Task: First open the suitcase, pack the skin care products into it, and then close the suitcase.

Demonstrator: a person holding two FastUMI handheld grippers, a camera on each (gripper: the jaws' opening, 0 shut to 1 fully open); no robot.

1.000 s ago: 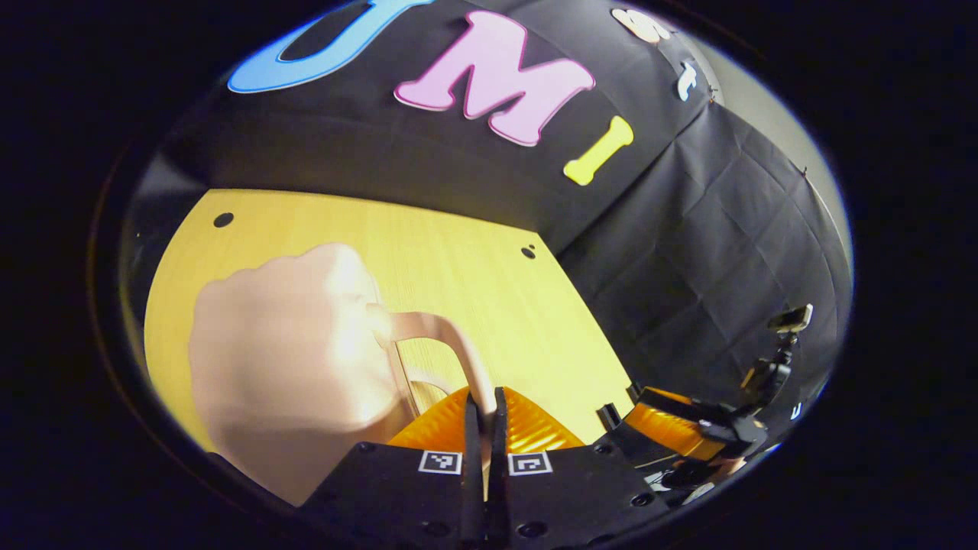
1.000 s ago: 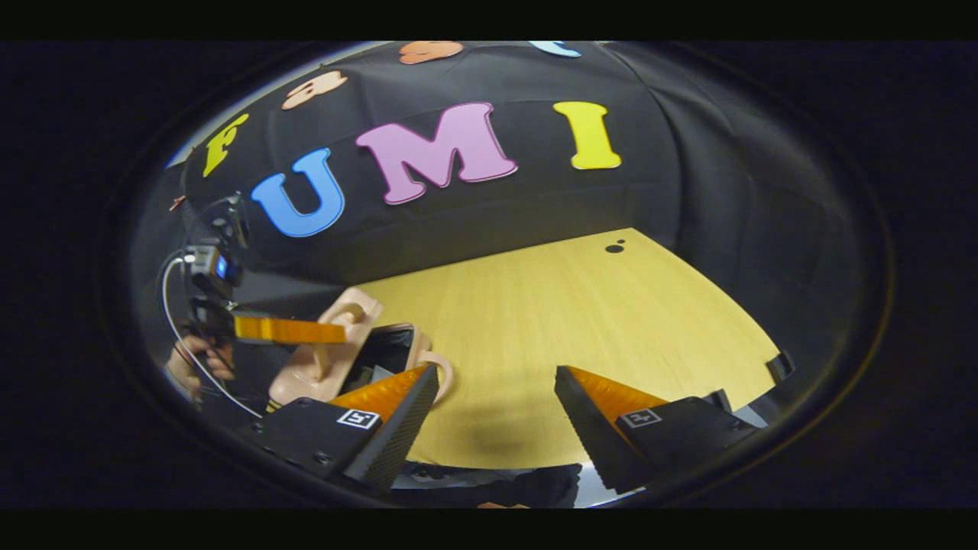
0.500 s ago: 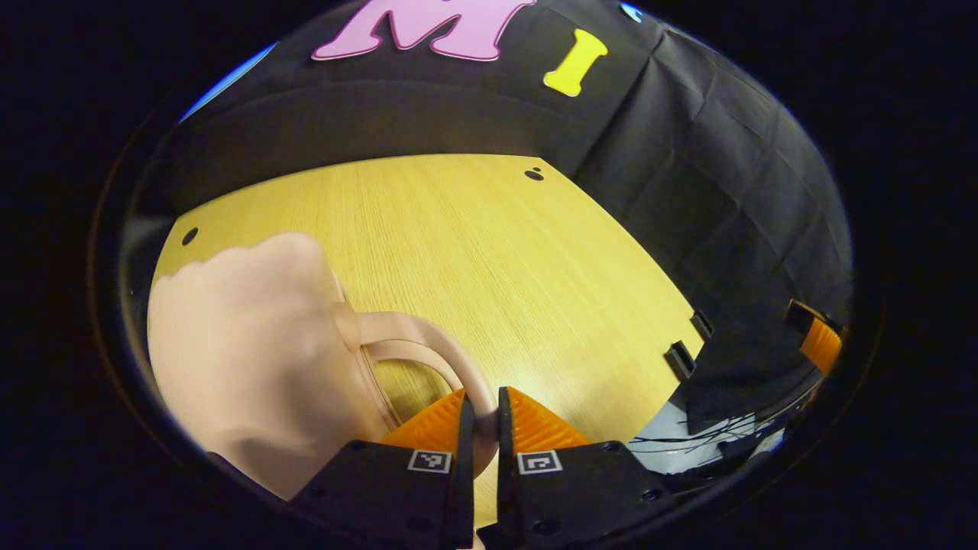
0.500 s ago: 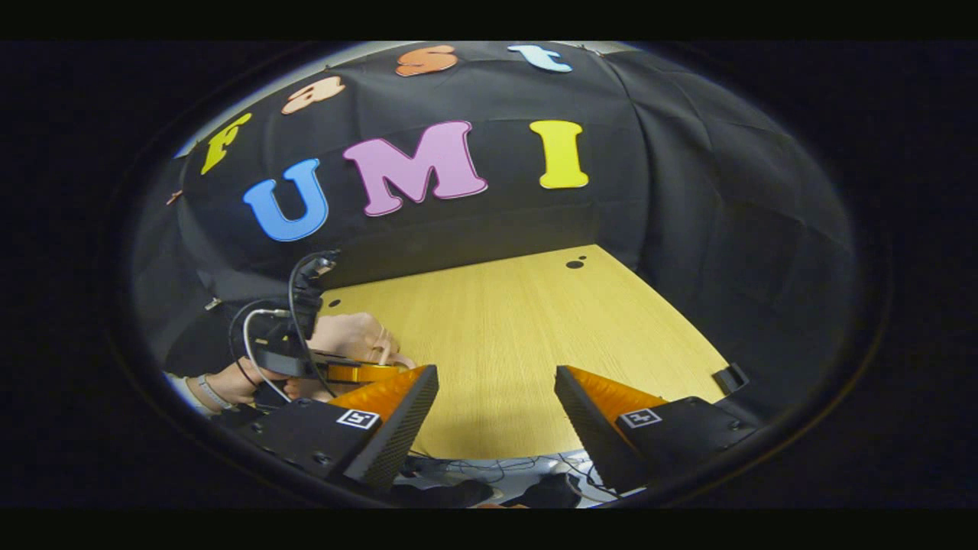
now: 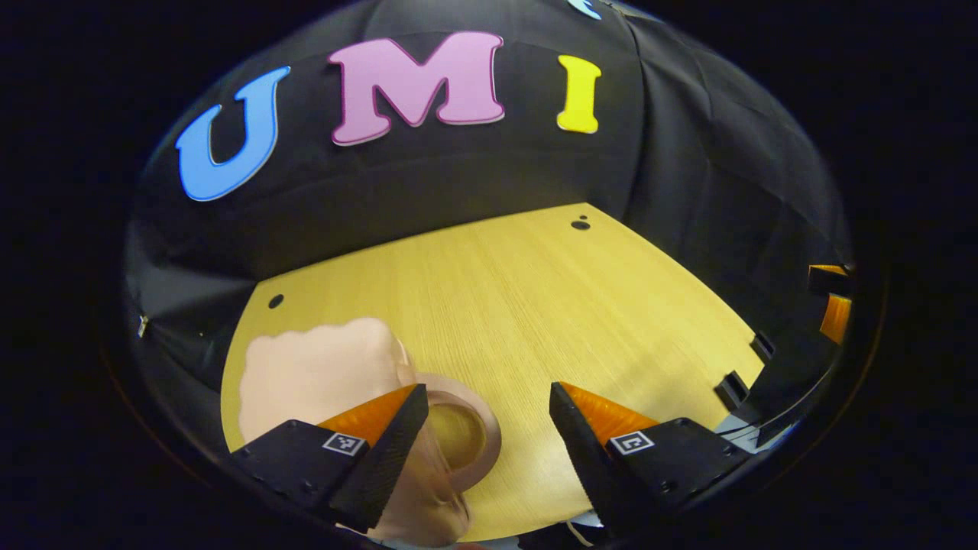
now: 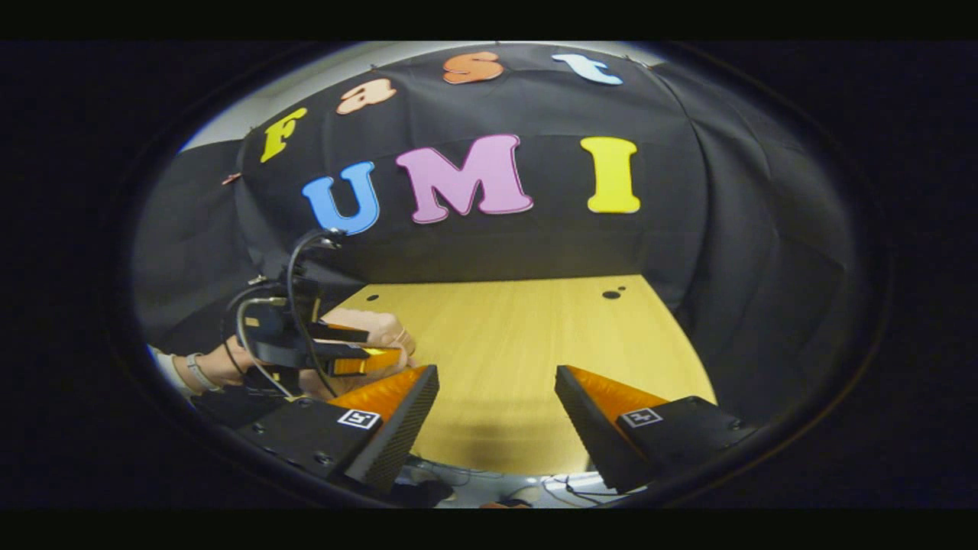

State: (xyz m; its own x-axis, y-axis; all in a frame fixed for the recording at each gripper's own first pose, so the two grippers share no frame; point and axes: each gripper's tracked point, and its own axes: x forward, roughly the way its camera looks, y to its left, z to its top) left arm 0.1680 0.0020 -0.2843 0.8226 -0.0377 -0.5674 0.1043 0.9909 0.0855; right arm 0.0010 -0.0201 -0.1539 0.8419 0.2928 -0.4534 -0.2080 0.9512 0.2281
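Note:
A small pale pink suitcase [image 5: 313,374] lies flat with its lid down at the near left of the yellow wooden table [image 5: 519,298]. Its looped handle [image 5: 477,416] points toward the table's middle. My left gripper [image 5: 485,416] hovers open just above that handle, with the loop lying between the spread fingers and touching neither. In the right gripper view, the left gripper [image 6: 382,347] shows at the left, held by a hand [image 6: 218,370], with the suitcase [image 6: 378,325] partly hidden behind it. My right gripper [image 6: 497,397] stands open over the table's front edge, holding nothing.
Black cloth walls close the booth behind and to the right of the table [image 6: 527,336]. Small dark holes [image 5: 581,224] mark the tabletop's far corners. Cables [image 6: 561,481] hang below the front edge. The right gripper's finger [image 5: 837,315] peeks in at the far right.
My left gripper, shut on the suitcase handle earlier, has let go and opened wide. The lid, raised one second ago, is down. The right gripper stayed open and lifted its view slightly.

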